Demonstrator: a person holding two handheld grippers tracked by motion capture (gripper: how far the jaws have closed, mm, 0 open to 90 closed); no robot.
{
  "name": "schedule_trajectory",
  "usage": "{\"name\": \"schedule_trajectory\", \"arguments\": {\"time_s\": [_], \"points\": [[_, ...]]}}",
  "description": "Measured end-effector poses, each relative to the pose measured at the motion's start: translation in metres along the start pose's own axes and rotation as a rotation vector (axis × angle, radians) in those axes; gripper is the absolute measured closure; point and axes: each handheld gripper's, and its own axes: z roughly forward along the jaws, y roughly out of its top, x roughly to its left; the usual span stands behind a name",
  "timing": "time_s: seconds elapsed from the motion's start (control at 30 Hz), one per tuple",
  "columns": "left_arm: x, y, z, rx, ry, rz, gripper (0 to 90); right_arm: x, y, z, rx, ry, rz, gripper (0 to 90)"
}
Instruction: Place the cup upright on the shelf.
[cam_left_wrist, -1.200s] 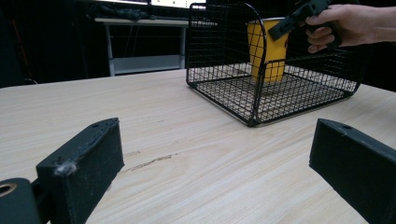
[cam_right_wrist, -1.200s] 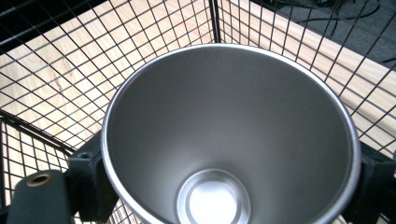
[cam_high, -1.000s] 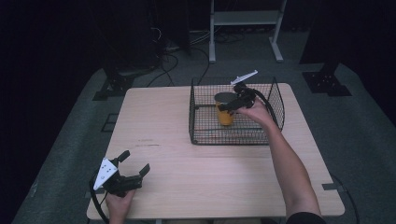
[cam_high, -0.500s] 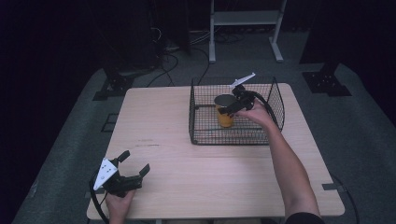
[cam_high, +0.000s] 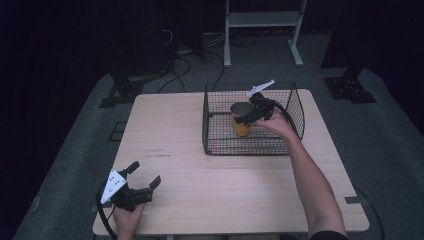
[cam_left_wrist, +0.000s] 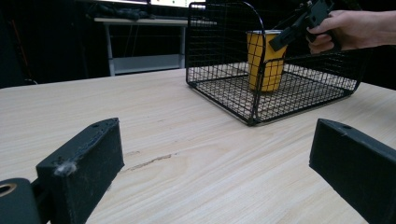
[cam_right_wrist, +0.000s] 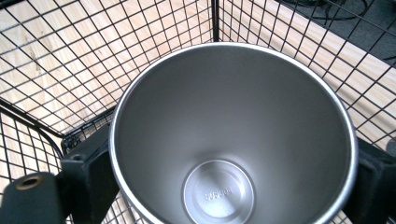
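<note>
Since 1 second ago the right gripper has barely shifted: it sat at the cup then, with the cup already upright in the basket, and it is there now, perhaps a touch lower; the left gripper has not moved at all.

In the right gripper view the 2 black jaws stand one on each side of the cup, just under its steel rim and against its wall, so the gripper looks closed on it. The camera looks straight down into the empty steel inside, which means the hand comes from above and the cup stays level. My guess is that this grip suits either lifting it clear over the basket's wire wall or setting it down on the mesh floor; which of the 2 is in hand I cannot tell. In the left gripper view the cup seems to stand on the mesh.

The left gripper rests low over the table, well apart from the basket, jaws spread wide with nothing between them, likely parked so it stays out of the way.
</note>
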Motion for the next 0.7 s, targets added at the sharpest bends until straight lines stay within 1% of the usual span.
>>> {"name": "schedule_trajectory", "arguments": {"time_s": [0.13,0.27,0.53,0.57,0.6,0.7], "points": [[0.000,0.000,0.000,0.000,0.002,-0.002,2.2,0.001,0.001,-0.002,0.004,-0.009,-0.003,7.6],[0.000,0.000,0.000,0.000,0.001,-0.001,2.2,0.002,0.001,-0.004,-0.009,-0.013,0.002,4.0],[0.000,0.000,0.001,0.002,0.002,0.000,2.2,0.002,0.003,-0.013,-0.051,-0.015,0.008,2.9],[0.000,0.000,0.001,0.003,0.003,0.000,2.2,0.002,0.004,-0.017,-0.069,-0.015,0.014,2.9],[0.000,0.000,0.001,0.003,0.003,0.000,2.2,0.002,0.004,-0.017,-0.069,-0.015,0.014,2.9],[0.000,0.000,0.001,0.003,0.003,-0.003,2.2,0.000,0.006,-0.025,-0.101,-0.017,0.024,3.0]]}}
